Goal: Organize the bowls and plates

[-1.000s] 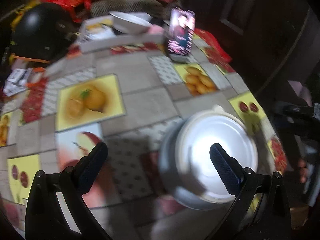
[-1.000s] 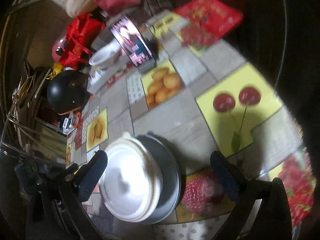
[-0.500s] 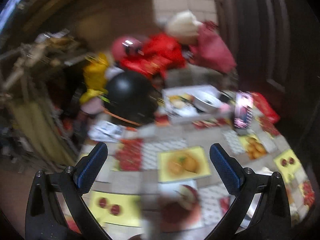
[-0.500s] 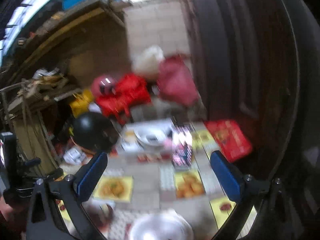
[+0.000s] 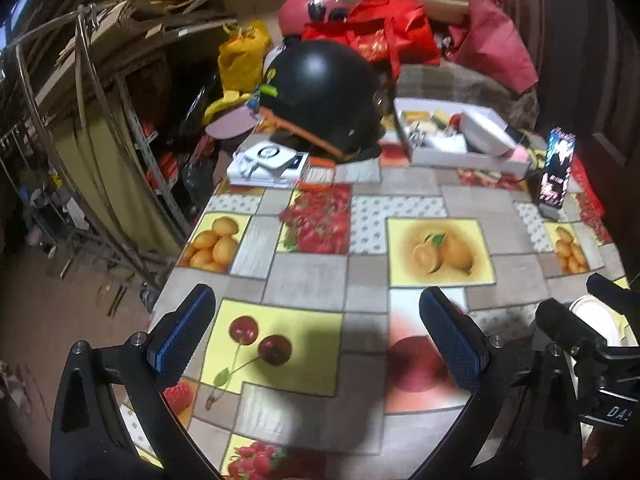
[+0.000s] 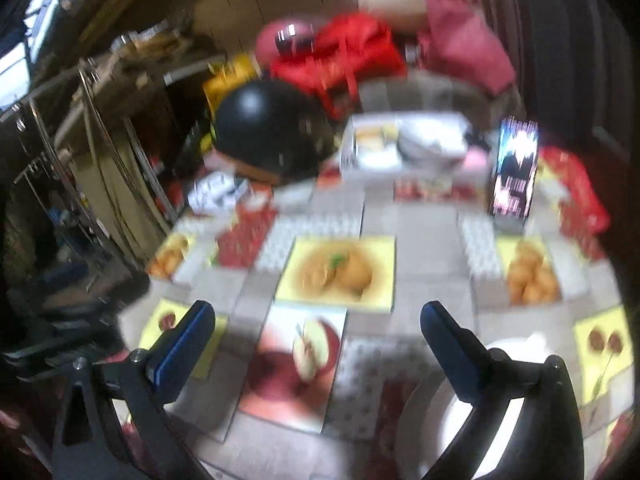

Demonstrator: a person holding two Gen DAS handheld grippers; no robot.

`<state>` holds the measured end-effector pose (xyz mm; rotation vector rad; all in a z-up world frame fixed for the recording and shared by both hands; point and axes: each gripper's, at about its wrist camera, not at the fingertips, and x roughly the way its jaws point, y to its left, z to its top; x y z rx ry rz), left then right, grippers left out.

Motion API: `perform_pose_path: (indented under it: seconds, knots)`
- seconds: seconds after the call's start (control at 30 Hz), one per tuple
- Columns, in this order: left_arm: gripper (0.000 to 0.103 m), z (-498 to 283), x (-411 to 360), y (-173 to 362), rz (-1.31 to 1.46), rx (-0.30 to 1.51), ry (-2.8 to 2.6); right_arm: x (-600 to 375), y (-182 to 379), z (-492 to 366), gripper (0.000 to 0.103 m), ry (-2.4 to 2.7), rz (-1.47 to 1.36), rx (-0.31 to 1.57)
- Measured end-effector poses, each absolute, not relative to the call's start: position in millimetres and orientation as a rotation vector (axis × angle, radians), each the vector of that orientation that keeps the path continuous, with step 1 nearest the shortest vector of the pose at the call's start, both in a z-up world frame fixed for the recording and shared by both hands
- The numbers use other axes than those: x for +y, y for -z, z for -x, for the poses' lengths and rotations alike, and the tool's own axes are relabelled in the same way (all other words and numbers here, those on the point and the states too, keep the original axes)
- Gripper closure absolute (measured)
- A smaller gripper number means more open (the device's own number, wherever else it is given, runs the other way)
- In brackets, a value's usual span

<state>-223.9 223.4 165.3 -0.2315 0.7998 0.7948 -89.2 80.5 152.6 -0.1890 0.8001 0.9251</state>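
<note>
1. Your left tongs [image 5: 316,336] stand wide apart and hold nothing, above the fruit-print cloth of the table [image 5: 308,280], over its cherry panel.
2. Your right tongs [image 6: 316,340] are spread just as wide and carry nothing; that view is blurred.
3. The white plate [image 6: 516,356] lies near the table's close right edge, and seems to rest on a grey one, though blur hides the detail. It sits under the right finger of your right tongs, not between the fingers.
4. From the left tongs, the same plate [image 5: 596,316] shows only as a sliver past the right tongs' black frame.
5. A white bowl [image 5: 484,134] rests in a white tray [image 5: 460,156] at the table's far side, right of the black helmet [image 5: 320,96].
</note>
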Motion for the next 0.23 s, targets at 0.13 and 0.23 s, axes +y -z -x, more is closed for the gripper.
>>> perform_pose_path:
  seconds: [0.13, 0.23]
  knots:
    - [0.0, 224.3, 236.8, -156.3, 0.258, 0.815, -0.783, 92.5, -148.9, 91.3, 0.0, -0.898, 0.207, 0.799]
    - [0.0, 221.7, 246.2, -150.1, 0.277, 0.827, -0.769, 96.2, -147.5, 85.3, 0.0, -0.875, 0.194, 0.793]
